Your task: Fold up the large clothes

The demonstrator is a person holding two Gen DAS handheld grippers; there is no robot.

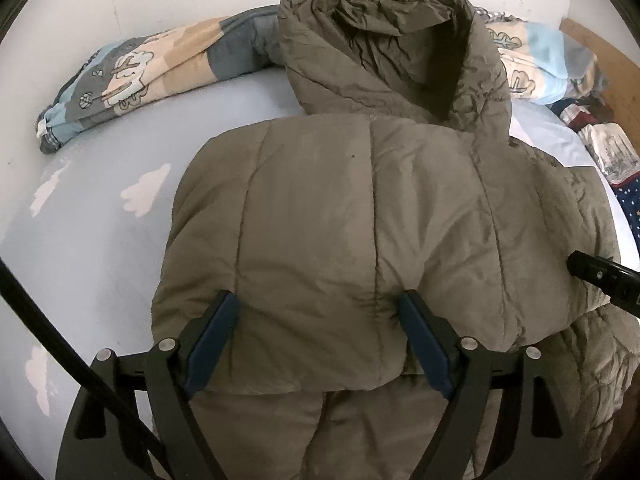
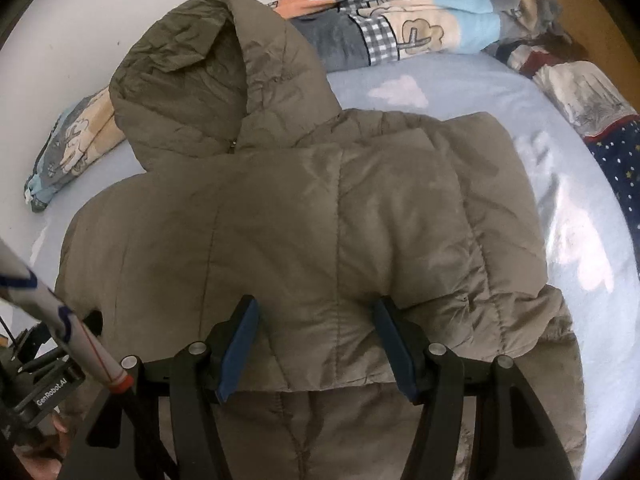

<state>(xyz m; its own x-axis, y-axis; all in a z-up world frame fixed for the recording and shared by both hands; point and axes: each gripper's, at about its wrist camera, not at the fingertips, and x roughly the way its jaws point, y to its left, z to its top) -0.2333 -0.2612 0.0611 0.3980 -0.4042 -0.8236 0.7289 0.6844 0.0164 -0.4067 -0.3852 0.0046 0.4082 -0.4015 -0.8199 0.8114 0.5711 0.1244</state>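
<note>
Both grippers are low over the jacket now, and it is spread across the bed straight ahead of them, hood at the far end, hem nearest the tools. The left gripper has its jaws wide apart, the blue pads straddling a puffy fold at the near edge; fabric bulges between them, but nothing is clamped. Same story on the right gripper: jaws spread, a quilted ridge sitting in the gap, not pinched. The jacket's long axis runs directly away from both tools, hem to hood, so any lengthwise fold means carrying this near edge forward toward the hood. Sideways, the left gripper sits toward the jacket's left half and the right toward its right, neither clearly closer to the edge, so it looks like a two-handed lift. A doubled layer already lies across the near part, so I'd judge the fold partly done. A rolled quilt lies beyond the hood, well apart from the tools. Next call: close on that near edge, both sides evenly, or the slippery shell could slide out.
</note>
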